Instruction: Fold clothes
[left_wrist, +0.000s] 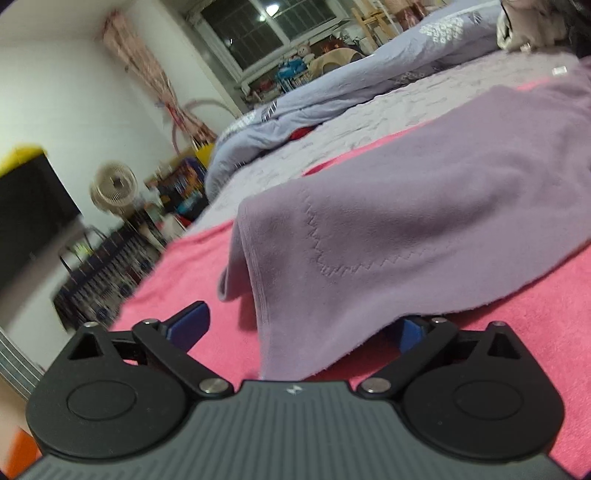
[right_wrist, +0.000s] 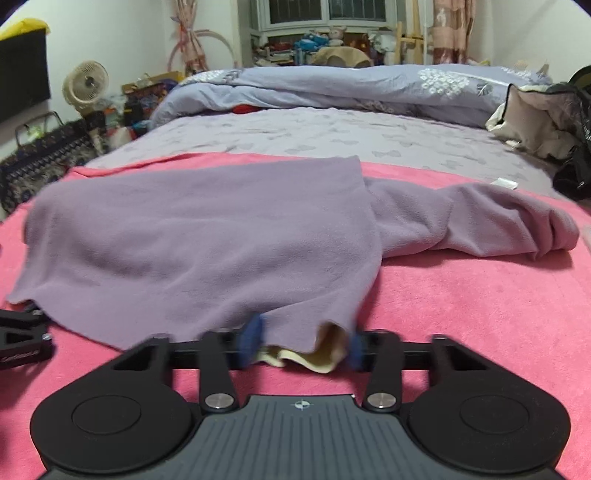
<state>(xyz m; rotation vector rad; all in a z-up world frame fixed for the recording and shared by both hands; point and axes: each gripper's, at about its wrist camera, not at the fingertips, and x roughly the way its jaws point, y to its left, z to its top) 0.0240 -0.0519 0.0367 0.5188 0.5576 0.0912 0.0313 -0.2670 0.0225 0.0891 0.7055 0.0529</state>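
Purple garment (right_wrist: 207, 236) lies unfolded on the pink blanket (right_wrist: 461, 302); right gripper (right_wrist: 303, 343) fingers clamp its near hem, left gripper (left_wrist: 295, 328) fingers apart astride it.

Left gripper (left_wrist: 295, 328) jaws wide, straddling hem of purple fleece garment (left_wrist: 406, 221) lying on pink blanket (left_wrist: 177, 273).

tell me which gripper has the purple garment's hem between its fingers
Both do, but only the right gripper has closed in on the purple garment's near hem. The left gripper straddles its corner with fingers spread wide.
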